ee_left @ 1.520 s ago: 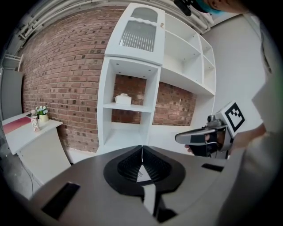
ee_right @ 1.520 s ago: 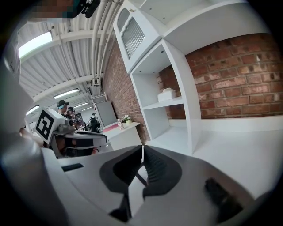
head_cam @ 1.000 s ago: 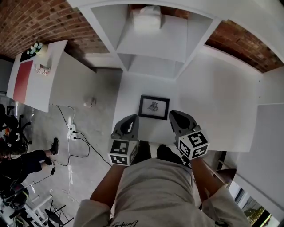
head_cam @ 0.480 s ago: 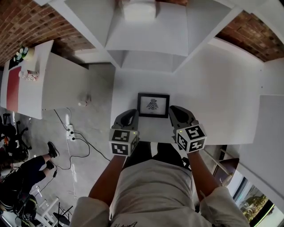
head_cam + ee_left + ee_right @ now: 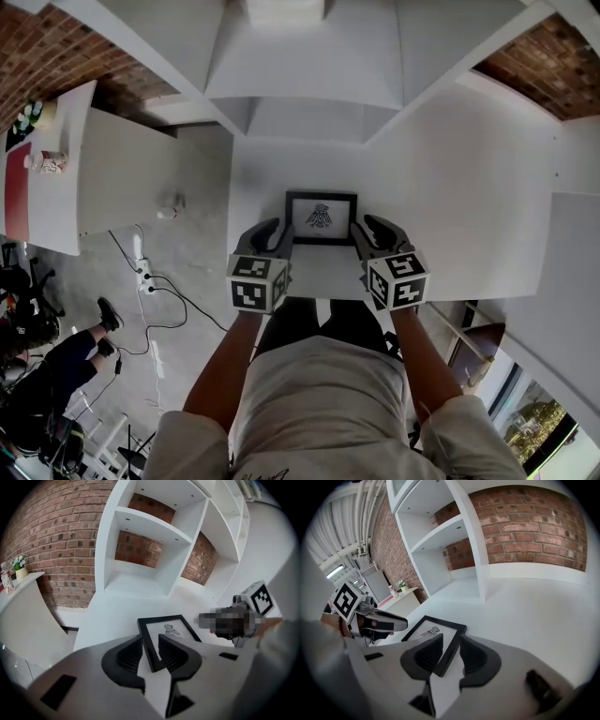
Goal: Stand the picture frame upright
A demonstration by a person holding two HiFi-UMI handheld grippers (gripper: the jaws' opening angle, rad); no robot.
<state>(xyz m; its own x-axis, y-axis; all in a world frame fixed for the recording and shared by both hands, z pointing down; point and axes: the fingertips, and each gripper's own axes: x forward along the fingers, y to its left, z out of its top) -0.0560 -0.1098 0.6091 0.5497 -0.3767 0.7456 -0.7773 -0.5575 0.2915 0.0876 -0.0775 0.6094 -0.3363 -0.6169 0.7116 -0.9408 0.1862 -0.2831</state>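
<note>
A black picture frame (image 5: 322,217) with a small bird print lies flat on the white table (image 5: 450,187), just in front of me. My left gripper (image 5: 272,232) sits at its near left corner. Its jaws are opening, and the frame's left rail (image 5: 146,641) runs between the pads without being pressed. My right gripper (image 5: 373,232) is at the near right corner. In the right gripper view the frame's corner (image 5: 440,660) lies between that gripper's (image 5: 451,651) parted jaws, with a gap on both sides.
A white open shelf unit (image 5: 300,84) rises behind the frame against a brick wall. To the left stands a low white counter (image 5: 103,178) with small items. Cables and a power strip (image 5: 145,277) lie on the floor, and a seated person (image 5: 47,366) is at lower left.
Both grippers have moved forward from the table's near edge to the frame's two near corners. The frame has not moved on the table.
</note>
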